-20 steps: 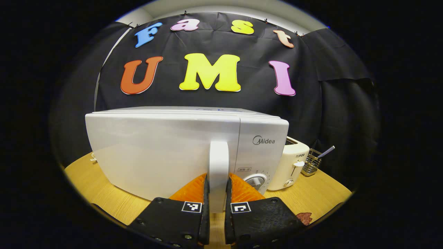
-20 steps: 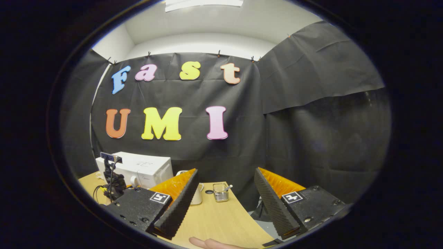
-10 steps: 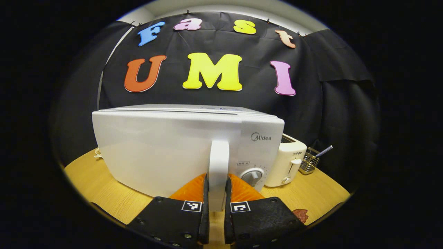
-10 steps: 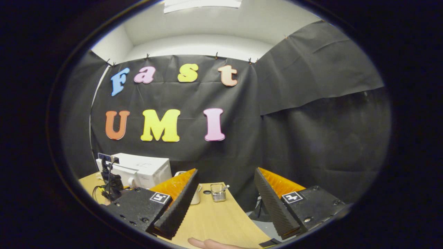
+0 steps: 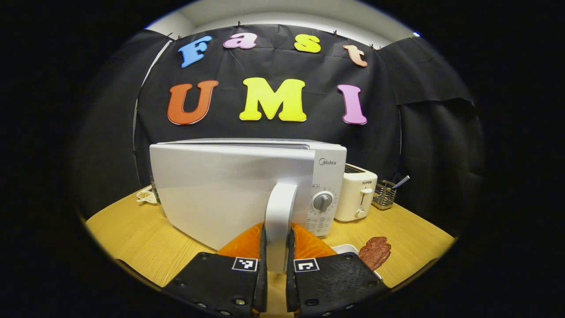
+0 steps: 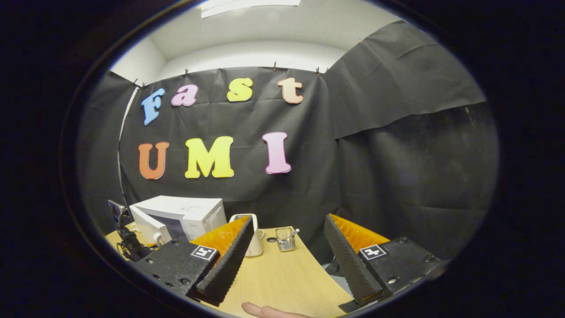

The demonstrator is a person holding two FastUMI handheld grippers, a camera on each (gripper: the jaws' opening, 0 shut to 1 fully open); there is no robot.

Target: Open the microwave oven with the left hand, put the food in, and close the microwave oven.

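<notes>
Jaws of the left gripper (image 5: 276, 247) pinched the microwave (image 5: 329, 176) door's handle (image 5: 278, 212) to swing it open, while the right gripper (image 6: 287, 251) waited spread and empty.

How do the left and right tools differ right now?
The left tool is shut on the microwave's door handle; the right tool is open and holds nothing. The left tool sits right at the microwave, whose door stands partly open; the right tool hangs above the table, far from the microwave. Both point toward the booth's back wall.
</notes>
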